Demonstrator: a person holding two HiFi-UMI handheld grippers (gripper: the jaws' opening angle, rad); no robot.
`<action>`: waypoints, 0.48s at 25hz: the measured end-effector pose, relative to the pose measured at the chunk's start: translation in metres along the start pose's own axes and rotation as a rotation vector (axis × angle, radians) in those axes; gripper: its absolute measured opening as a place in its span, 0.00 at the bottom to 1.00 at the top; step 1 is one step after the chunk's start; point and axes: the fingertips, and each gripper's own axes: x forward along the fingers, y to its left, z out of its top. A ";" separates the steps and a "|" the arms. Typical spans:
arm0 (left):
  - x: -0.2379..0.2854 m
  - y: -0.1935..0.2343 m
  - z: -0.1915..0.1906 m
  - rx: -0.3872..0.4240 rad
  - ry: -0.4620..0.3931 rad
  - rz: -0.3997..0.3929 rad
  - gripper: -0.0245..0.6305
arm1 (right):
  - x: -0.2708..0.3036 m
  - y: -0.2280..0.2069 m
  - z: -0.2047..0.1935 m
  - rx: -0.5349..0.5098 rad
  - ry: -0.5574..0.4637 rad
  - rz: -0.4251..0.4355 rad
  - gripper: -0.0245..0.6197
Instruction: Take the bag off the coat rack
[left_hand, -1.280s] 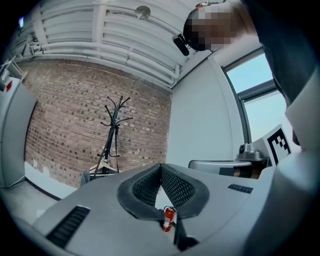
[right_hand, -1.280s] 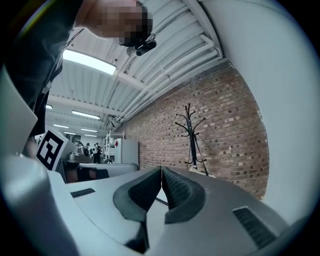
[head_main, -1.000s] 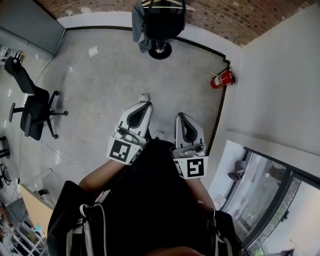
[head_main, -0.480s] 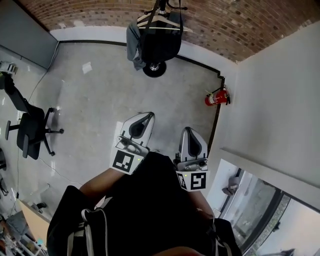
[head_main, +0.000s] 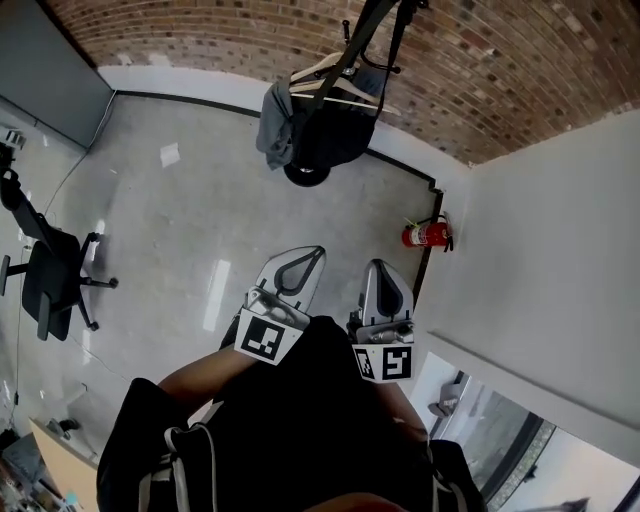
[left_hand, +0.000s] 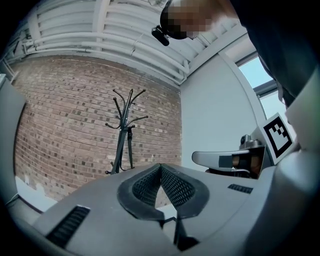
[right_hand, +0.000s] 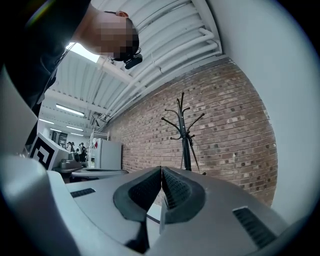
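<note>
1. You wear a black top (head_main: 300, 420); it fills the head view from 5 to 7 o'clock.
2. Pale cords (head_main: 170, 438) lie over it at 7 o'clock, and a similar pale strip shows at 5 o'clock.
3. Your left gripper (head_main: 318, 251) has a smooth, light grey, rounded shell with a dark teardrop hollow. Your right gripper (head_main: 377, 266) is built the same.
4. Each carries a marker cube, the left cube (head_main: 268, 338) and the right cube (head_main: 385, 362), printed with black squares on white.
5. Seen close, the pads (left_hand: 176, 187) are black with a fine waffle grid. A dark slotted vent (left_hand: 70, 225) sits in the left shell at 8 o'clock.
6. A small black camera (right_hand: 132, 61) rides on your head, at 11 o'clock in the right gripper view.
</note>
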 end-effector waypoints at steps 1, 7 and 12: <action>0.004 0.009 -0.002 -0.024 0.009 0.005 0.07 | 0.010 0.002 -0.001 -0.003 0.007 0.009 0.07; 0.022 0.057 0.004 -0.047 -0.030 0.006 0.07 | 0.061 0.006 -0.003 -0.012 0.028 0.016 0.07; 0.045 0.074 0.004 -0.064 -0.033 0.004 0.07 | 0.084 -0.021 -0.003 0.027 0.024 -0.034 0.07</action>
